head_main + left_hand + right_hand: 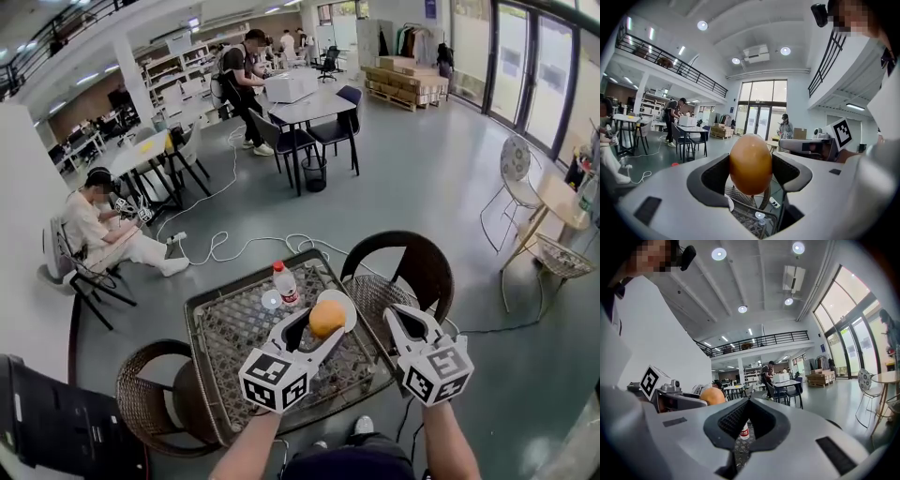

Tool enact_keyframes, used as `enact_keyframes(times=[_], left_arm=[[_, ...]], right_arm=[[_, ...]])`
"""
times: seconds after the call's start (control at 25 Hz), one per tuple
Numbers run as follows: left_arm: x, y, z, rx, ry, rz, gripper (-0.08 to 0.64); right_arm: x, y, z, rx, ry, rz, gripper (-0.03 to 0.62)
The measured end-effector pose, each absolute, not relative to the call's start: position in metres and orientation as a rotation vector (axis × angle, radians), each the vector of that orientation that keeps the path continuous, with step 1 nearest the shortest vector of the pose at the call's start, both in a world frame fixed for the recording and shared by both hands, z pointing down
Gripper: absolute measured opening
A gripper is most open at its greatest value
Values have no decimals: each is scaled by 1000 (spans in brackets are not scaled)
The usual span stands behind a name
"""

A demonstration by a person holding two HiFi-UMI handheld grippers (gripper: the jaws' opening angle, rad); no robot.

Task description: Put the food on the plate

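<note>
Bottle (284,283) stands on the mesh worktop (230,333), just left of the plate. It is close to the approach but probably not in the way.

Left gripper (322,330): fingers (712,176) spread wide, pinching the orange (750,164) by its sides. The gripper is roughly level, likely so the orange cannot roll out.

The orange is in the air and overlaps the white plate (350,302) in the head view. Height above the plate cannot be told.

Right gripper (746,402): fingers pressed together, nothing between them, beside the plate and out of the drop path.

Wicker chair (417,267) stands behind, apart.
</note>
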State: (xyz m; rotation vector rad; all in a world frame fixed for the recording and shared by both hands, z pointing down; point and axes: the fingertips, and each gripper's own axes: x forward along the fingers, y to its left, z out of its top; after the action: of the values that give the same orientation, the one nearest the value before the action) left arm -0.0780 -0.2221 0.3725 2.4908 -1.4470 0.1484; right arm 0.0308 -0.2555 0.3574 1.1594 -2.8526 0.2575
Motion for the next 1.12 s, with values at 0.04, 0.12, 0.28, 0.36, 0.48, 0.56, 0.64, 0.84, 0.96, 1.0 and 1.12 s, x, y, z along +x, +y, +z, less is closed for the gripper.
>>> enact_keyframes(times=[0.04, 0.12, 0.28, 0.36, 0.48, 0.56, 0.64, 0.84, 0.96, 1.0, 1.12], left_arm=[[-79, -226, 374, 2484, -1459, 149, 281], [-80, -233, 377, 2469, -1478, 152, 281], [-81, -239, 387, 2429, -1504, 174, 281], [-84, -241, 394, 2403, -1513, 192, 281], [-86, -248, 411, 2367, -1525, 225, 281], [-88, -255, 427, 2342, -1526, 236, 281], [-90, -262, 444, 2311, -1525, 238, 281], [-95, -284, 489, 2233, -1516, 258, 281], [-94, -298, 518, 2175, -1500, 272, 281], [-95, -303, 529, 2154, -1495, 274, 281], [-99, -318, 562, 2107, -1488, 296, 281]], right_arm=[[30, -260, 359, 1145, -2858, 258, 5], [28, -267, 362, 1118, -2866, 261, 5], [26, -277, 368, 1074, -2876, 284, 5], [23, -280, 370, 1055, -2876, 292, 5], [20, -287, 380, 1026, -2871, 298, 5], [16, -294, 390, 1008, -2866, 306, 5], [12, -301, 399, 985, -2865, 315, 5], [1, -320, 425, 928, -2846, 341, 5], [1, -328, 442, 913, -2814, 392, 5], [1, -330, 448, 907, -2802, 407, 5], [-2, -335, 472, 893, -2765, 450, 5]])
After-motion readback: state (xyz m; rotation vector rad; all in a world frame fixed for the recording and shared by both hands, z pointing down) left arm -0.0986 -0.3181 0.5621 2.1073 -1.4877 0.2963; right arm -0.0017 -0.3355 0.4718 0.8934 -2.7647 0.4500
